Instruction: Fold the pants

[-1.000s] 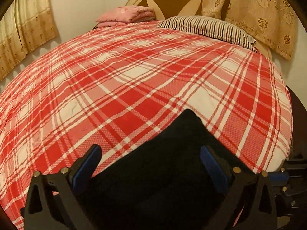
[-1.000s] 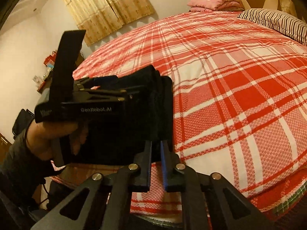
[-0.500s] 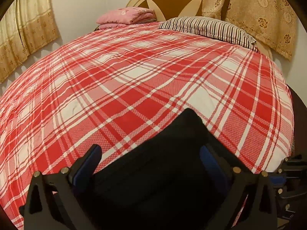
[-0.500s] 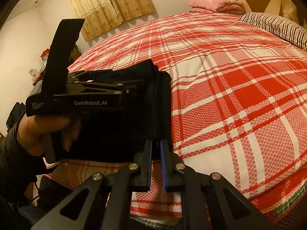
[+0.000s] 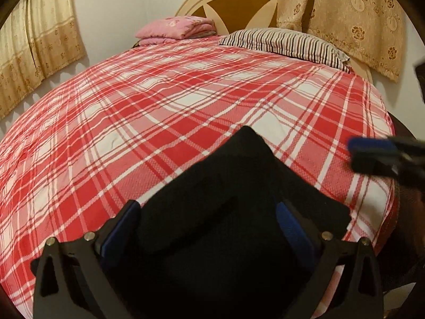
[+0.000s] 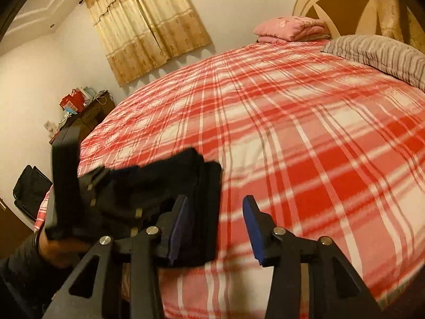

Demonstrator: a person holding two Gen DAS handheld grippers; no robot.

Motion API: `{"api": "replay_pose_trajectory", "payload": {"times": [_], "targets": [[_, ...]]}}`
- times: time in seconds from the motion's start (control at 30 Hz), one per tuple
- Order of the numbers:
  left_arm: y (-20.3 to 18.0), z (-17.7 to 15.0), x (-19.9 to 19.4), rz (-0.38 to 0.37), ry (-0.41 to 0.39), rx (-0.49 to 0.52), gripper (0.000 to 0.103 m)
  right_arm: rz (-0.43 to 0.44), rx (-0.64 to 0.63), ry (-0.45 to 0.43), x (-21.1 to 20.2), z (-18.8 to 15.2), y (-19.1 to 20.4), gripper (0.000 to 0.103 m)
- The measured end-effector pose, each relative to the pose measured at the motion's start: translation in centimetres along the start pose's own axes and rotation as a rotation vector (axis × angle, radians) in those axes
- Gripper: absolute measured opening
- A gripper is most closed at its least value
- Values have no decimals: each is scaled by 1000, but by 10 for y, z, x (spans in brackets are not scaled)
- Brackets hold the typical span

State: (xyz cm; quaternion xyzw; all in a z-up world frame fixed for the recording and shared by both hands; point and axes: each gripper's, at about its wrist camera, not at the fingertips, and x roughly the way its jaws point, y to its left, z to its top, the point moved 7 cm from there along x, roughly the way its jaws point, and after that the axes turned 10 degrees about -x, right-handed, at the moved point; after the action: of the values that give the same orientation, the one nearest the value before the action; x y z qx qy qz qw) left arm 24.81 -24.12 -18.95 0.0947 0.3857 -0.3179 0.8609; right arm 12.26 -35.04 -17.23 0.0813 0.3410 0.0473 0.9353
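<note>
The black pants (image 5: 228,207) lie folded into a thick stack at the near edge of the bed. My left gripper (image 5: 207,228) straddles the stack, its blue pads wide apart on either side of it. In the right wrist view the stack (image 6: 180,186) shows at left with the left gripper (image 6: 87,186) over it. My right gripper (image 6: 215,226) is open and empty just right of the stack, above the bedspread. It also shows in the left wrist view (image 5: 377,154) at the right edge.
The red and white plaid bedspread (image 5: 186,101) covers the bed. A striped pillow (image 5: 284,42) and a folded pink blanket (image 5: 175,29) lie by the headboard. A dark dresser (image 6: 82,122) and a black bag (image 6: 29,191) stand left of the bed.
My right gripper has opened, let go of the stack's edge and moved up and right. The left gripper stays over the stack.
</note>
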Motion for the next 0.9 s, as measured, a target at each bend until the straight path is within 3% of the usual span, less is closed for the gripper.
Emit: {"api": "replay_pose_trajectory", "payload": {"times": [0.2, 0.37, 0.43, 0.57, 0.9], "targets": [[-6, -14, -4, -16, 1, -14, 103, 98, 23, 47, 48, 26, 8, 45], [-6, -16, -3, -22, -3, -25, 103, 115, 15, 117, 83, 32, 15, 45], [-6, -16, -2, -15, -8, -19, 103, 84, -3, 151, 93, 30, 15, 34], [-7, -17, -1, -11, -8, -15, 103, 89, 34, 167, 101, 23, 7, 28], [-4, -18, -17, -5, -11, -7, 103, 93, 44, 145, 100, 23, 2, 29]]}}
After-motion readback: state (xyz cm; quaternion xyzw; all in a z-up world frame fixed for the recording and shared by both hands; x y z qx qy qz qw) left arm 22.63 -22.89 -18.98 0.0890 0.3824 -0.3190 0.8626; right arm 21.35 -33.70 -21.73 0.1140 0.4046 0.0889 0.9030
